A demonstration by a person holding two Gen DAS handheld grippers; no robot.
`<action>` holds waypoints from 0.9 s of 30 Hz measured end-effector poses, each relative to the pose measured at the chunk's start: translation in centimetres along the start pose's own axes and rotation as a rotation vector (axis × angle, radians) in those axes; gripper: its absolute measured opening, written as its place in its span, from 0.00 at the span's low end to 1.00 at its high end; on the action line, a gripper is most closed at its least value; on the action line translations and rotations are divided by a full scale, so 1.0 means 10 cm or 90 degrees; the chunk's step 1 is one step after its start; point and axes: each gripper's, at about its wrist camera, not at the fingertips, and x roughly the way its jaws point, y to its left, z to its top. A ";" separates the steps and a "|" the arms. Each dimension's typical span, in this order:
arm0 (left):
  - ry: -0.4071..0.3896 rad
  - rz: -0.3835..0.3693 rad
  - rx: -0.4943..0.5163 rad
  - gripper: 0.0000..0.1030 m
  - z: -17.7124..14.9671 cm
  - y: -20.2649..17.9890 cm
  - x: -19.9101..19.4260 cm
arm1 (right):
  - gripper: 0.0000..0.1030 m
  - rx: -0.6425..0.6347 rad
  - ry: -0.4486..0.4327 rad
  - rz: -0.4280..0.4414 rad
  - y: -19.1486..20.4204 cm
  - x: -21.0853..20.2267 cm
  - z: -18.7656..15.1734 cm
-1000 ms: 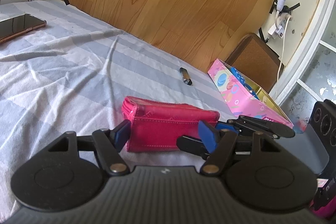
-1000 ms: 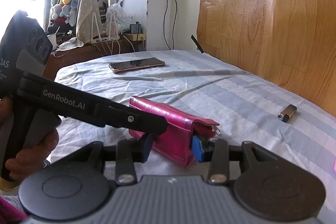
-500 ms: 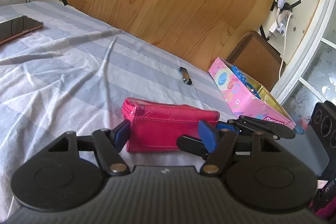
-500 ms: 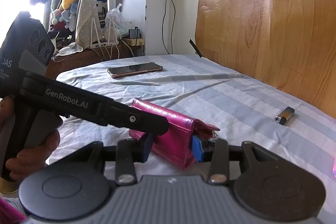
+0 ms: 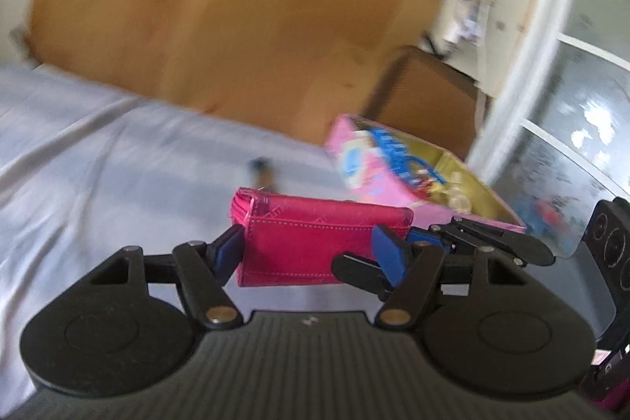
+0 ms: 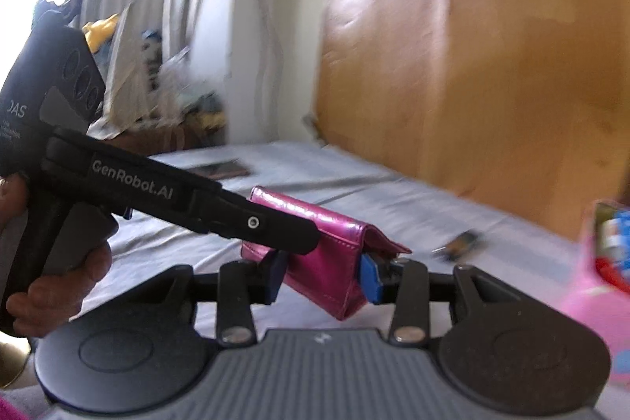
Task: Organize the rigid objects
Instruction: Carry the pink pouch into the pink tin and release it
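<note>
1. While both sets of jaws clamp the pink wallet (image 5: pixel 315 243), it now hangs lifted off the bed (image 5: pixel 98 164).
2. Compared with a moment ago, the pink box (image 5: pixel 378 176) looms nearer, likely its destination.

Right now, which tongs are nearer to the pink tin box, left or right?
Right. Both tongs grip the magenta wallet; the right tongs hold its end nearest the pink tin box, while the left tongs span its length.

The right gripper (image 6: pixel 325 276) is closed on the end of a pink wallet (image 6: pixel 327 243), raised above the striped bed (image 6: pixel 393 199). The left gripper (image 6: pixel 275 235), held by a hand (image 6: pixel 59 286), clamps the wallet's other side. A lighter (image 6: pixel 460 243) lies behind, blurred.
</note>
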 end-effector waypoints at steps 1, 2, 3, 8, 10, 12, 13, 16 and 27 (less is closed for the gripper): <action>0.003 -0.014 0.015 0.71 0.07 -0.10 0.10 | 0.37 0.004 -0.010 -0.020 -0.10 -0.08 0.02; 0.004 -0.029 0.030 0.72 0.14 -0.22 0.21 | 0.37 0.007 -0.019 -0.037 -0.21 -0.14 0.02; 0.006 -0.046 0.047 0.72 0.21 -0.35 0.33 | 0.37 0.008 -0.027 -0.059 -0.32 -0.22 0.03; 0.026 -0.126 0.109 0.73 0.46 -0.97 0.99 | 0.37 0.033 -0.056 -0.171 -0.95 -0.61 -0.01; 0.040 -0.150 0.113 0.73 0.52 -1.18 1.27 | 0.38 0.045 -0.062 -0.216 -1.22 -0.72 -0.05; 0.067 -0.149 0.114 0.75 0.55 -1.38 1.61 | 0.38 0.059 -0.048 -0.263 -1.49 -0.74 -0.09; 0.075 -0.143 0.114 0.75 0.55 -1.44 1.72 | 0.38 0.065 -0.027 -0.303 -1.62 -0.70 -0.12; 0.091 -0.083 0.113 0.76 0.47 -1.51 1.90 | 0.48 0.094 0.043 -0.443 -2.03 -0.52 -0.28; 0.080 -0.037 0.100 0.76 0.14 -0.78 1.13 | 0.45 0.148 -0.030 -0.446 -2.16 -0.70 -0.39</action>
